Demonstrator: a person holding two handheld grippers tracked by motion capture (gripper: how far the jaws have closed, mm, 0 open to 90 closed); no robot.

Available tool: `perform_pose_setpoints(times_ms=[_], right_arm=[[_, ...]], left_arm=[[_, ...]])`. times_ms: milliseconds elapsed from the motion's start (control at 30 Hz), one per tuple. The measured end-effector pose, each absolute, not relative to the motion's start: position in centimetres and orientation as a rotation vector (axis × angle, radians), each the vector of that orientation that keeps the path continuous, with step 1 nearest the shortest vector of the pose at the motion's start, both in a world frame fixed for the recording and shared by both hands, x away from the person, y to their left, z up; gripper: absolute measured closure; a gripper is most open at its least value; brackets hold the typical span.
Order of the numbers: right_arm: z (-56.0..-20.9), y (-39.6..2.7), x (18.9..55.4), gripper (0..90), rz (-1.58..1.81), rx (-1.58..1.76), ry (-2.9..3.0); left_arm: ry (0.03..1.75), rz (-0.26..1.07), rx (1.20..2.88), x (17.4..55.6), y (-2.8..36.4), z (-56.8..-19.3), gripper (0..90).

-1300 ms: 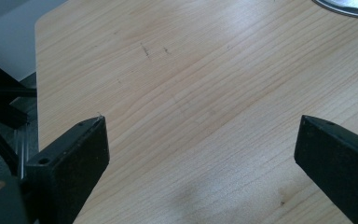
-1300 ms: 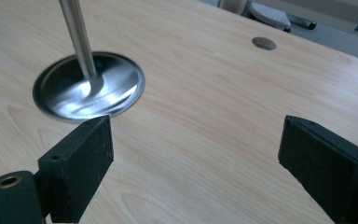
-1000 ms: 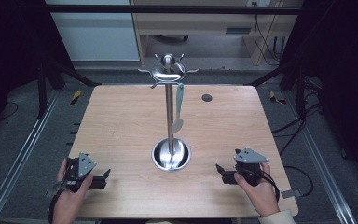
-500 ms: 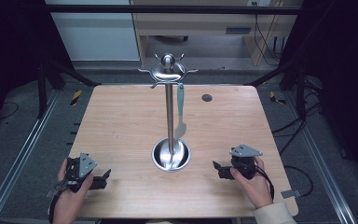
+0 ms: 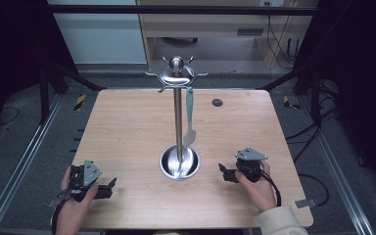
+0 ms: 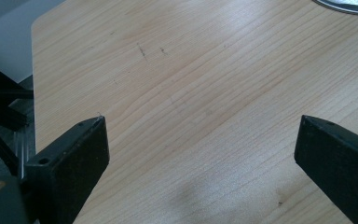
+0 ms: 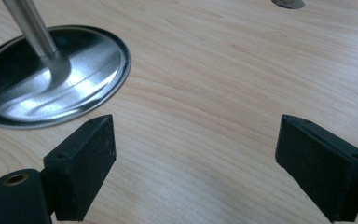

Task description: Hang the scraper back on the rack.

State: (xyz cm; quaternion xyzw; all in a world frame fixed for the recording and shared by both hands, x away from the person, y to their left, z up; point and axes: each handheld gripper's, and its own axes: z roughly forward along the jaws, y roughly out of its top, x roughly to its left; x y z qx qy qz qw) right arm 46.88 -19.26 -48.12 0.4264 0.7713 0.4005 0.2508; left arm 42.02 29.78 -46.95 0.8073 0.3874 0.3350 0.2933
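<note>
We are holding 2 grippers low over the near edge of the wooden table (image 5: 127,127), and both are empty. The left gripper (image 5: 108,187) is sitting at the near left corner with its jaws spread wide over bare wood, well apart from everything. The right gripper (image 5: 223,172) is hovering near the round steel base (image 5: 179,162) of the utensil stand, its jaws also wide and aimed toward that base, which in the right gripper view is lying just ahead and to the left (image 7: 51,74). The thing we are working toward seems to be the teal spatula (image 5: 190,117), which is hanging from 1 of the hooks on the stand's crown (image 5: 176,74), just beside the upright pole (image 5: 177,122). It is hanging that way so gravity keeps it plumb: its long axis is running vertically, handle end up at the hook, pale blade pointing down toward the base and stopping above it. We judge the right gripper, being nearer, is placed to rise and take it, while the left is waiting clear.
</note>
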Motion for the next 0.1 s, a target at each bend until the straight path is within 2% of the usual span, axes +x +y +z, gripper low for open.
perform_pose_setpoints(times_ms=[100], right_arm=[[-47.97, -19.41, 46.38, 12.4, 1.075, 1.144, 2.086]], left_arm=[[1.029, 0.894, 2.150, 42.09, 29.69, -46.92, 2.7]])
